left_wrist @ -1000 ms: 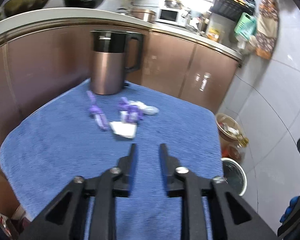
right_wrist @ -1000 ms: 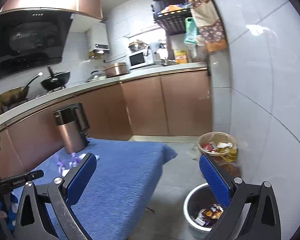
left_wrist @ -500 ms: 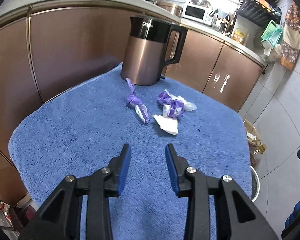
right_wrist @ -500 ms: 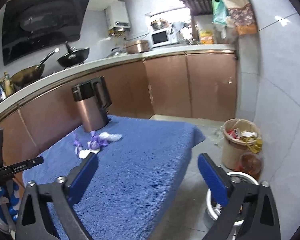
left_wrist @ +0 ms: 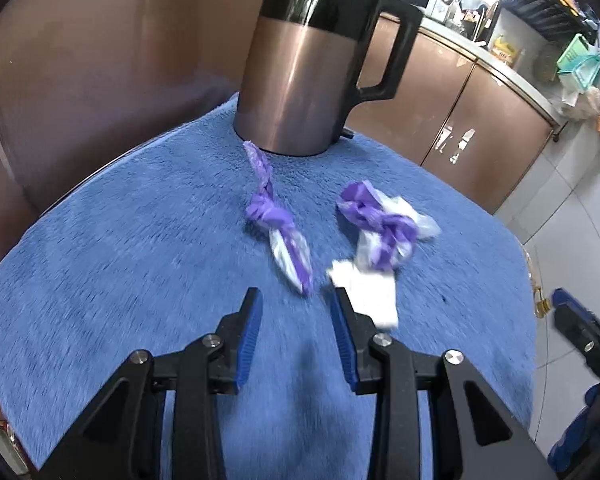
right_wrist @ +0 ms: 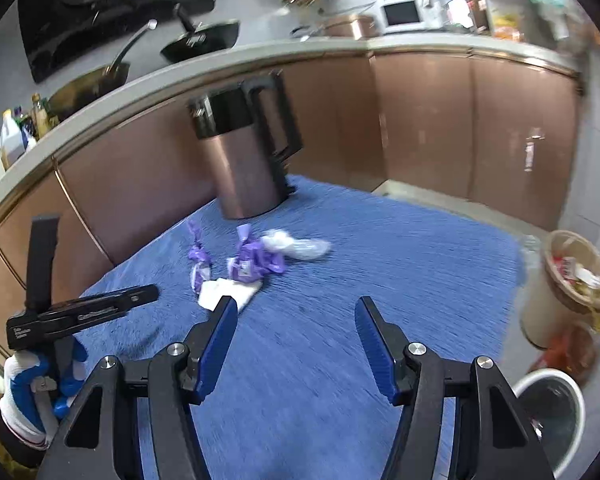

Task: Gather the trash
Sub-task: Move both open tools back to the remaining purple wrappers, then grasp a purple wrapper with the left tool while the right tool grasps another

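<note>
Trash lies at the centre of the frame on the blue cloth (left_wrist: 100, 280): a twisted wrapper (left_wrist: 278, 232), a purple-white wrapper (left_wrist: 384, 228) and a white tissue (left_wrist: 370, 292), below the kettle (left_wrist: 300, 80). The left gripper (left_wrist: 296, 300) is partly open and empty, its tips just before the twisted wrapper. The right gripper (right_wrist: 296, 312), empty, has just been closing. Better go low, straddle one wrapper only, then close. The bin (right_wrist: 552, 412) waits at lower right.
</note>
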